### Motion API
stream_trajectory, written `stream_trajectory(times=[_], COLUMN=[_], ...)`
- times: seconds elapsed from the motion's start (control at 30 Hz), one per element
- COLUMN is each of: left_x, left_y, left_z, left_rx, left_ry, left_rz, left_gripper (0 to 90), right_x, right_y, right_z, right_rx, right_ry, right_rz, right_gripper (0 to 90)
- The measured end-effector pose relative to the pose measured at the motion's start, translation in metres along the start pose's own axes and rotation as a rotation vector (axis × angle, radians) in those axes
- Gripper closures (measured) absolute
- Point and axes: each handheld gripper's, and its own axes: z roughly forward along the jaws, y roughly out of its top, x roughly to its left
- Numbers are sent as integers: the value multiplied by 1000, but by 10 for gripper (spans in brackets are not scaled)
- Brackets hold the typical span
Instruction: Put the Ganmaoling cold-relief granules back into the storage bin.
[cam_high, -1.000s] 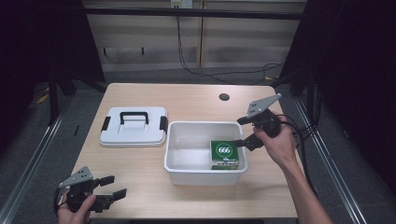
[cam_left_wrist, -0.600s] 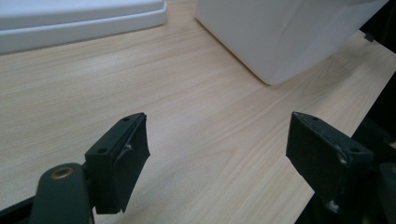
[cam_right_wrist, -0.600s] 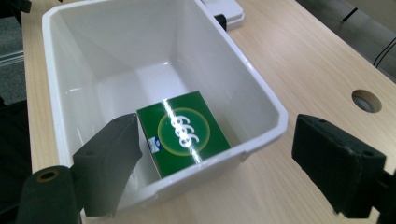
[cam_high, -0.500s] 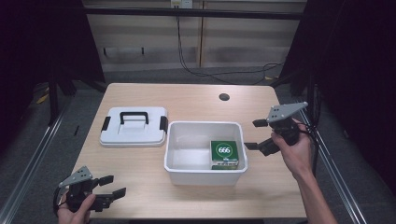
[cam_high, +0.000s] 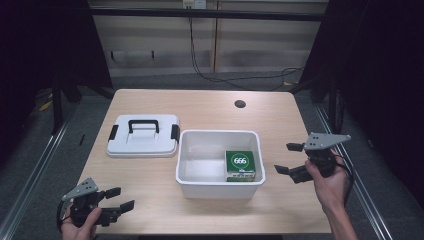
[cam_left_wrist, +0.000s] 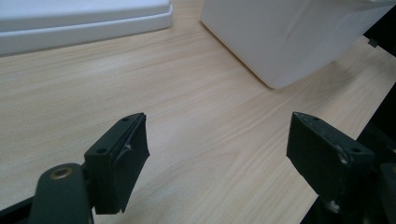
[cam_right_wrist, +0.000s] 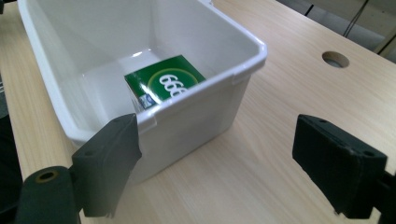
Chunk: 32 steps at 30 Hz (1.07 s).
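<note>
**Both grippers released beside an open white bin holding a green box**

A light wooden table (cam_high: 210, 107) carries a white rectangular bin (cam_high: 219, 181) near its middle. Inside the bin, in its near right corner, lies a green box (cam_high: 240, 165) marked "666", resting flat on the bin floor and close against the right wall. To the left of the bin, just beside it, lies a white lid (cam_high: 144, 136) with a black handle and black side clips. A round hole (cam_high: 240, 104) sits in the tabletop toward the far right.

The right gripper (cam_high: 293, 159) is held in a hand to the right of the bin, apart from it, with its jaws spread wide and nothing between them. In the right gripper view the jaws frame the bin's corner, the green box showing over the rim.

The left gripper (cam_high: 119, 198) is held low at the near left corner of the table, well apart from the bin. Its jaws are likewise spread and empty; in the left gripper view bare wood lies between them, with the lid and bin farther off.
</note>
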Motion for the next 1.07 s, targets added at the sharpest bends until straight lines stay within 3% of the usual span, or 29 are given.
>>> stream_trajectory(times=[0.5,0.83,0.93,1.07], left_x=[1,2,2,1], left_y=[0,0,0,0], left_z=[0,-1,0,0], left_rx=[-9,-5,-5,3], left_ry=[-10,-13,-16,-22], left_rz=[0,0,-2,-1], left_gripper=[197,197,197,196], right_x=[7,10,8,2], right_y=[-67,-93,-104,-113], right_z=[-12,-7,-6,-9], right_rx=[8,19,30,50], right_ry=[-71,-81,-87,-162], right_rz=[103,134,168,250], right_gripper=[136,133,134,131])
